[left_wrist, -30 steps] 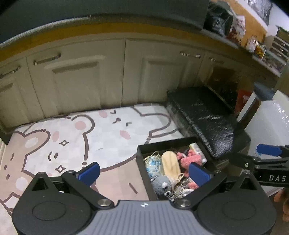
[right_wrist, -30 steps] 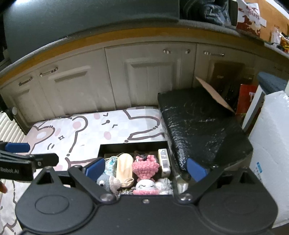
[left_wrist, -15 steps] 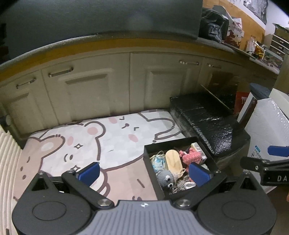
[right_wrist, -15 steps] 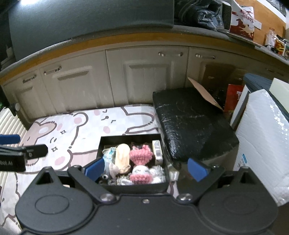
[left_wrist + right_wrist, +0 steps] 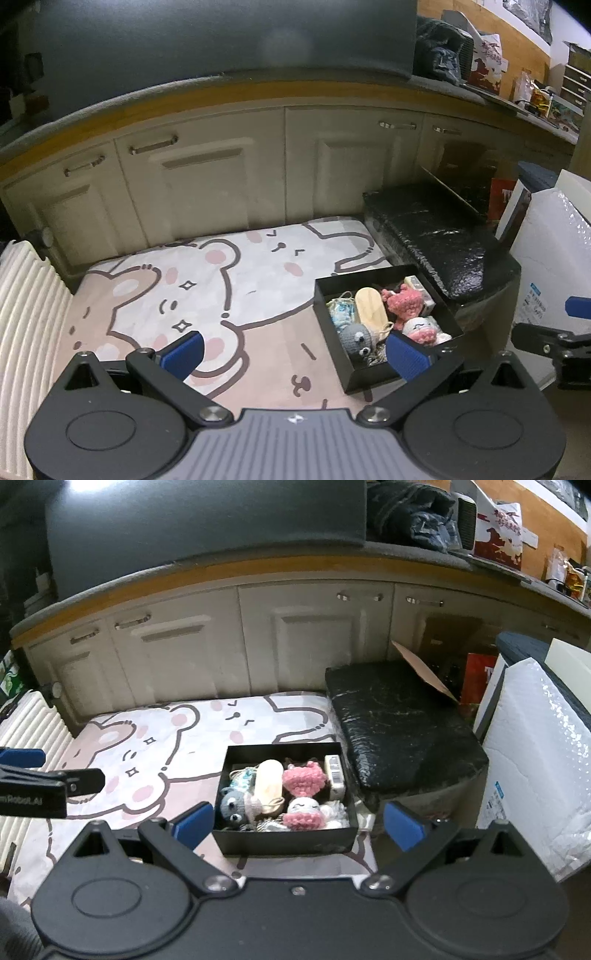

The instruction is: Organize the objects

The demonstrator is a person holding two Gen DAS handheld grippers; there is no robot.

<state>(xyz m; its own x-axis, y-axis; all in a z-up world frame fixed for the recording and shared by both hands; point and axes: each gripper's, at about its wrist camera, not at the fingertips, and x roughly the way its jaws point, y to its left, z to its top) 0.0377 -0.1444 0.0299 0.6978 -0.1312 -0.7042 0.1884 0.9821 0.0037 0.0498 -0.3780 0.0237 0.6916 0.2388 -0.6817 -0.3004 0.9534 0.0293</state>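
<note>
A: Grippers? Quick.

B: Left gripper spread wide, nothing in it. Right gripper also wide and empty. Both hang above the mat, not touching anything.

A: Where's the stuff to organize?

B: In the black box, on the mat just beside the black wrapped bundle. Inside the box: a gray toy, a wooden piece, a pink knit toy, a white and pink toy, a small carton along the box's right wall.

A: Which hand's closer?

B: Right, I'd say. The box sits dead ahead between its fingers. From the left gripper the box lies ahead and off to the right. The wooden piece's long axis runs front to back in the box, roughly in line with the right gripper's reach.
</note>
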